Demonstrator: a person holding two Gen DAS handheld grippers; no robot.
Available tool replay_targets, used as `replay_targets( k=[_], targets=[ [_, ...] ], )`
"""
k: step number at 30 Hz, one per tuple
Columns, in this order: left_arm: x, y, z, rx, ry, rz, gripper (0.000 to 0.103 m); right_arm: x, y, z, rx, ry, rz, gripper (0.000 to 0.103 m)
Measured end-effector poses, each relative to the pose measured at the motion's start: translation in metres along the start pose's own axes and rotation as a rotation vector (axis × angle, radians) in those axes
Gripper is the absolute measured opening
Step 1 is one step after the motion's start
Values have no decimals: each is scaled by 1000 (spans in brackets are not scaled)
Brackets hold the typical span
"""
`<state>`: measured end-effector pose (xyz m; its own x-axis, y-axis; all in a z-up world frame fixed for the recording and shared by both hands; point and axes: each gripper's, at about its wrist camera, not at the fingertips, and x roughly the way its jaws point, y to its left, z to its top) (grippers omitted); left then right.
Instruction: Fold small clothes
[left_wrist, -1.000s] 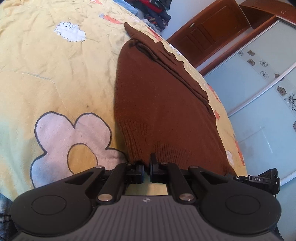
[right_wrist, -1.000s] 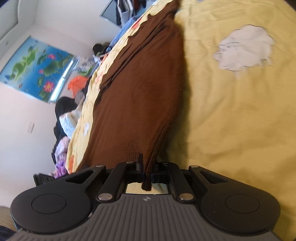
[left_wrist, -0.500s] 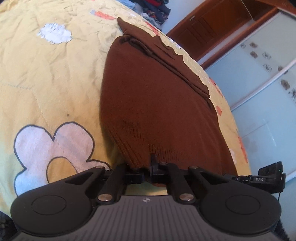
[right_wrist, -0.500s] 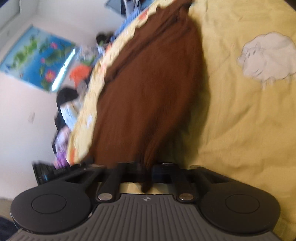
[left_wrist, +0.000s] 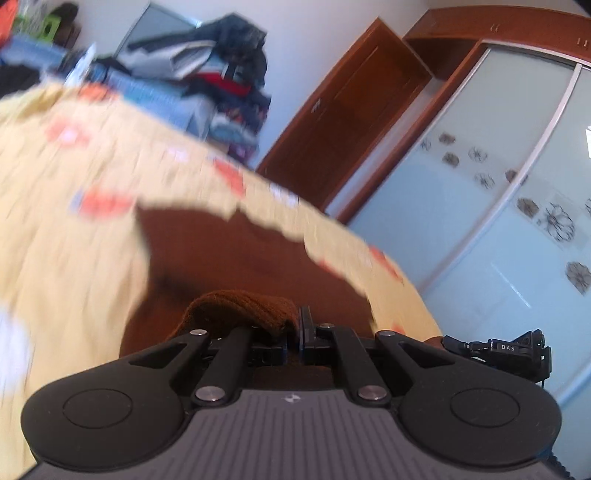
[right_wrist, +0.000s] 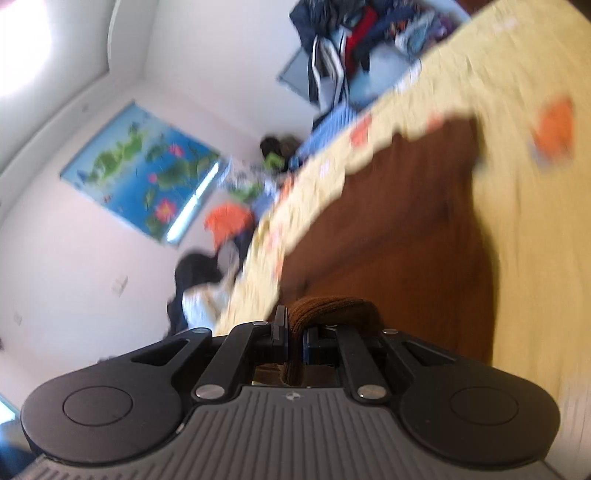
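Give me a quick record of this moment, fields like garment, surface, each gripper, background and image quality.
garment: brown knit sweater, lying on the bed, near hem lifted
surface: yellow quilt with orange patches
left gripper: jaws shut on the sweater hem
right gripper: jaws shut on the sweater hem
background: clothes pile, wardrobe, poster
image quality: both views motion-blurred

Brown knit sweater (left_wrist: 236, 258), yellow bedspread (left_wrist: 74, 206) with orange patches
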<state>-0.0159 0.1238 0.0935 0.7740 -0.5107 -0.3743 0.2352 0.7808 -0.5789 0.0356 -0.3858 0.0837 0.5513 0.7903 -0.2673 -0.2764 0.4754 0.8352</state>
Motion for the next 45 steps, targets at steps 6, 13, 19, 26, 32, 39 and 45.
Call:
replay_targets(
  k=[6, 13, 19, 26, 32, 39, 45],
  targets=[
    [121, 18, 72, -26, -4, 91, 5, 81, -57, 106, 59, -48, -111, 14],
    [237, 42, 111, 10, 18, 291, 6, 157, -115, 159, 110, -65, -225, 18],
    [237, 70, 111, -146, 113, 300, 65, 160, -125, 150, 165, -119, -227, 75],
    [94, 71, 54, -170, -58, 372, 84, 64, -76, 79, -51, -131, -311, 96],
    [55, 74, -22, -335, 10, 331, 84, 42, -84, 16, -19, -30, -402, 98],
    [94, 55, -13, -286, -38, 387, 74, 87, -74, 28, 8, -6, -334, 85],
    [96, 67, -10, -340, 12, 395, 19, 98, -74, 30, -13, 83, -373, 23]
  ],
)
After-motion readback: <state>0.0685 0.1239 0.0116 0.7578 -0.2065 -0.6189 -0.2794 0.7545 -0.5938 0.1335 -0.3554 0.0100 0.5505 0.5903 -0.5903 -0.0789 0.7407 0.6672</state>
